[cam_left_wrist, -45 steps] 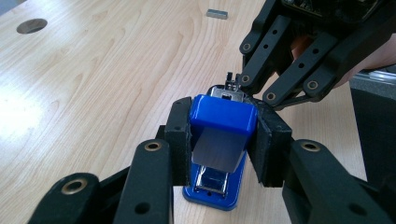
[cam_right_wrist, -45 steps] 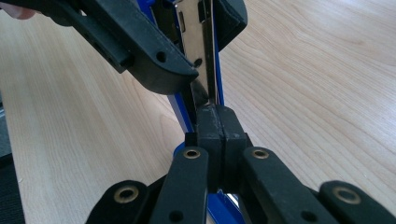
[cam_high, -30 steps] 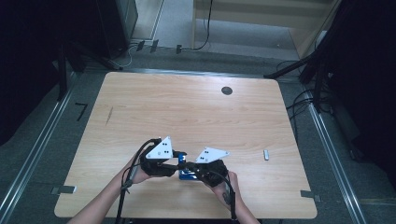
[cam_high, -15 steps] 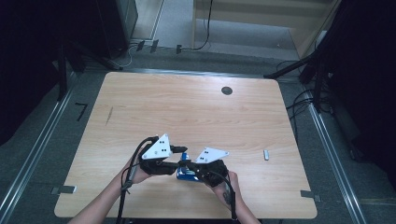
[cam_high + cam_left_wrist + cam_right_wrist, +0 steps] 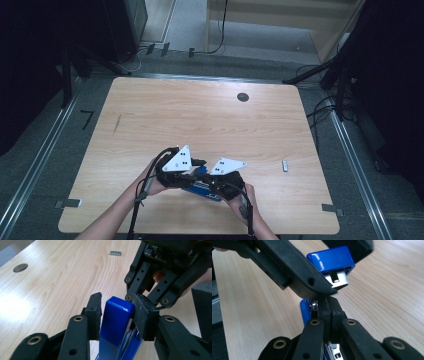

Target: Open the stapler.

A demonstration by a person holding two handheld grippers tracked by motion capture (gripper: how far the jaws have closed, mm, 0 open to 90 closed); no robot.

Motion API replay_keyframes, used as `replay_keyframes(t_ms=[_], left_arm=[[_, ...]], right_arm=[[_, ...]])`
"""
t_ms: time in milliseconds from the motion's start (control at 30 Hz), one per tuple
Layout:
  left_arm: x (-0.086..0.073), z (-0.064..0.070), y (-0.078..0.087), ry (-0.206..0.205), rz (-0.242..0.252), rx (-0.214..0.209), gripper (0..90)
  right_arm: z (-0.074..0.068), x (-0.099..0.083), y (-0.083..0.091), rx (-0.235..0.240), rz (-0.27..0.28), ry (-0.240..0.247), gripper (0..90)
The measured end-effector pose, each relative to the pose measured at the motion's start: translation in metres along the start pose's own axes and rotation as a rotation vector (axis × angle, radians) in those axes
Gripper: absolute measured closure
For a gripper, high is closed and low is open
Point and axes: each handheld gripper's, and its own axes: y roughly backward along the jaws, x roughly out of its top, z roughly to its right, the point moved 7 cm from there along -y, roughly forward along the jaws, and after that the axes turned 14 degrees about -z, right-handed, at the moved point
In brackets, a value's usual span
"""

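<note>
Here, going left to right across the high view, the person's left forearm is coming in from the bottom edge, and the left hand (image 5: 150,181) is holding the left gripper (image 5: 192,176) low over the near part of the wooden bench (image 5: 200,115). Its grey three-cornered plate is tilting up toward the middle. In the left gripper view its two black jaws are sitting on either side of the top arm of a blue stapler (image 5: 115,322), the right pad pressing against the blue cover and the left pad just beside it, so the jaws are grasping the stapler's upper part. The stapler is lying at the near middle of the bench, between the two hands, its blue body peeking out beneath the grippers in the high view (image 5: 202,186).

Farther right, the right gripper (image 5: 212,186) is meeting it from the other side, held by the right hand (image 5: 240,197). In the right gripper view its jaws are standing clenched together, pad against pad, with the stapler's metal magazine and blue base (image 5: 305,310) just behind them; whether they are pinching any part of it I cannot tell.

Well apart to the right, a small grey metal piece (image 5: 285,166) is lying on the bench, and a dark round hole (image 5: 243,97) is showing near the far edge.
</note>
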Motion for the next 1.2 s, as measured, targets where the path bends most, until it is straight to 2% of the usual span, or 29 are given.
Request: replay_keyframes(t_ms=[100,200,467,667,800,1067,1100,1200], left_arm=[[0.003,0.002,-0.003,-0.014,-0.006,-0.005,58.7],[0.004,0.004,-0.006,-0.038,-0.018,0.001,64.5],[0.003,0.004,-0.004,-0.054,-0.023,0.001,65.8],[0.001,0.003,0.0,-0.06,-0.03,0.018,66.0],[-0.001,0.001,0.003,-0.049,-0.03,0.025,66.2],[-0.001,0.003,0.004,-0.065,-0.06,0.05,66.4],[-0.002,0.001,0.006,-0.063,-0.07,0.068,66.6],[-0.004,-0.001,0.009,-0.056,-0.074,0.067,66.7]], right_arm=[[-0.002,0.0,-0.001,-0.001,-0.002,0.012,90.0],[-0.002,0.0,0.0,0.001,0.001,0.013,90.0],[-0.003,0.0,-0.001,0.009,0.002,0.016,90.0],[0.001,-0.009,-0.008,-0.013,-0.059,-0.001,90.0],[0.005,-0.015,-0.012,-0.031,-0.1,-0.01,90.0],[0.005,-0.014,-0.012,-0.04,-0.123,-0.015,90.0],[0.005,-0.014,-0.012,-0.044,-0.14,-0.018,90.0],[0.006,-0.015,-0.012,-0.047,-0.137,-0.019,90.0]])
